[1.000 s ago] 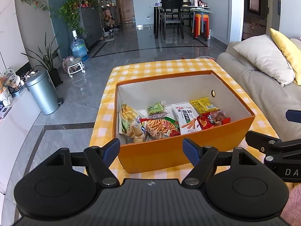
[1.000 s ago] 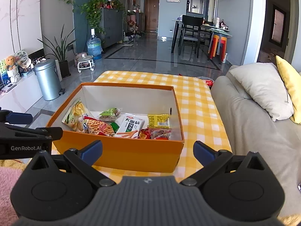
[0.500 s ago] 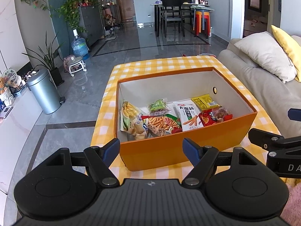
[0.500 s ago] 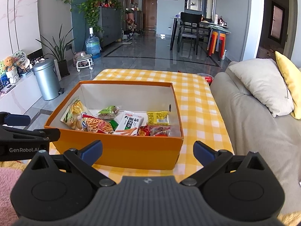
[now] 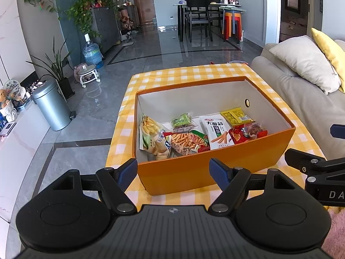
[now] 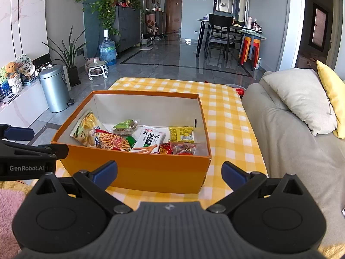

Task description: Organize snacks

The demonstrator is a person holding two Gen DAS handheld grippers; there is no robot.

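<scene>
An orange box [image 5: 194, 172] [image 6: 140, 172] with a white inside stands on the yellow checked table [image 5: 172, 75] [image 6: 226, 112]. Several snack packs lie in it: a yellow chip bag [image 5: 151, 136] [image 6: 86, 129], a red stick-snack bag [image 5: 185, 142] [image 6: 114, 142], a white pack [image 5: 215, 129] [image 6: 148, 140], a green pack [image 5: 183, 119] [image 6: 125, 125], a yellow sachet [image 5: 236, 115] [image 6: 181, 133] and red wrapped snacks [image 5: 245, 131] [image 6: 179, 147]. My left gripper [image 5: 173, 167] hangs open and empty before the box's near wall. My right gripper [image 6: 169, 171] is open and empty too, just short of the same wall.
A grey sofa [image 6: 301, 151] with a beige cushion [image 6: 301, 97] and a yellow one [image 6: 332, 95] runs along the table's right. A steel bin [image 5: 51, 105] stands on the floor at left. A pink fluffy fabric [image 6: 8, 215] lies at the near edge.
Both grippers have drawn back and risen a little, so the box sits slightly farther and lower in each view. Jaws stay open; the snacks have not moved.
</scene>
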